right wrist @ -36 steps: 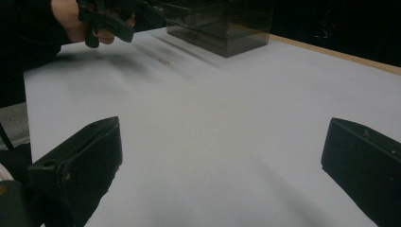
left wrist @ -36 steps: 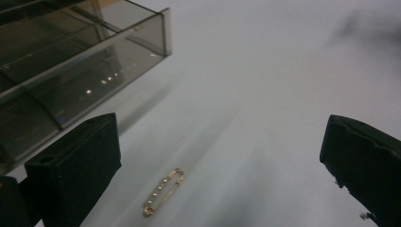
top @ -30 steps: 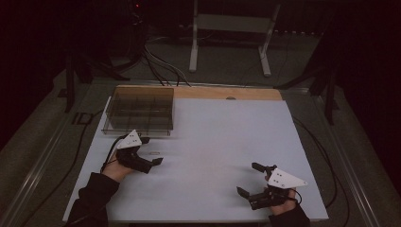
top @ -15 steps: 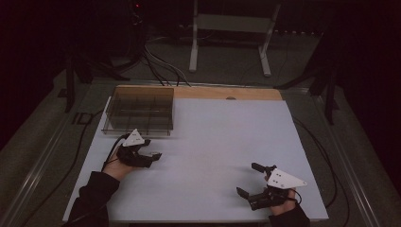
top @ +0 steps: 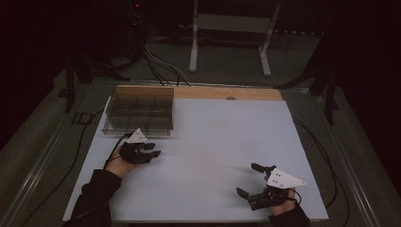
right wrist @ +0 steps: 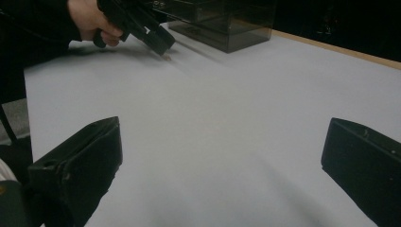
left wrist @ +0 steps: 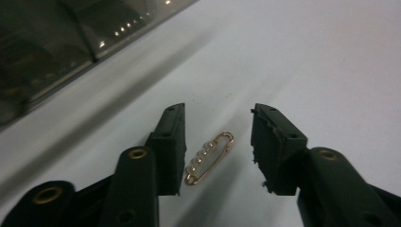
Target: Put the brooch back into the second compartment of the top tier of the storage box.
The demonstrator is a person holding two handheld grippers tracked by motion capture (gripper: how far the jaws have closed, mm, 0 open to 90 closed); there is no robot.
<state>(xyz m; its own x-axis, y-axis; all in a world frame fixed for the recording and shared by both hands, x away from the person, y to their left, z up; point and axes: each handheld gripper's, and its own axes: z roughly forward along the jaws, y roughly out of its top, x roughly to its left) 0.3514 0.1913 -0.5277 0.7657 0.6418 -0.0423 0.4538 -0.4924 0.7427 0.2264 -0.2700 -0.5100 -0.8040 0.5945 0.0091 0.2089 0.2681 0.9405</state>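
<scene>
A small gold pin with a row of pearls point(left wrist: 208, 158) lies flat on the white table point(top: 213, 142). My left gripper point(left wrist: 220, 113) stands open over it, one jaw on each side, the pin closer to the left jaw. In the high view the left gripper point(top: 153, 150) is at the table's left, just in front of a clear box. My right gripper point(top: 247, 179) rests open at the near right with nothing between its jaws. From the right gripper point(right wrist: 222, 142) view, the left gripper point(right wrist: 156, 40) points down at the table far off.
A clear, smoky compartment box point(top: 139, 111) stands at the table's back left, close to the left gripper point(left wrist: 47, 42). A wooden strip point(top: 227, 92) runs along the far edge. Cables trail off both sides onto the floor.
The left gripper has shifted slightly forward, toward the box. The right gripper has stayed where it was.
</scene>
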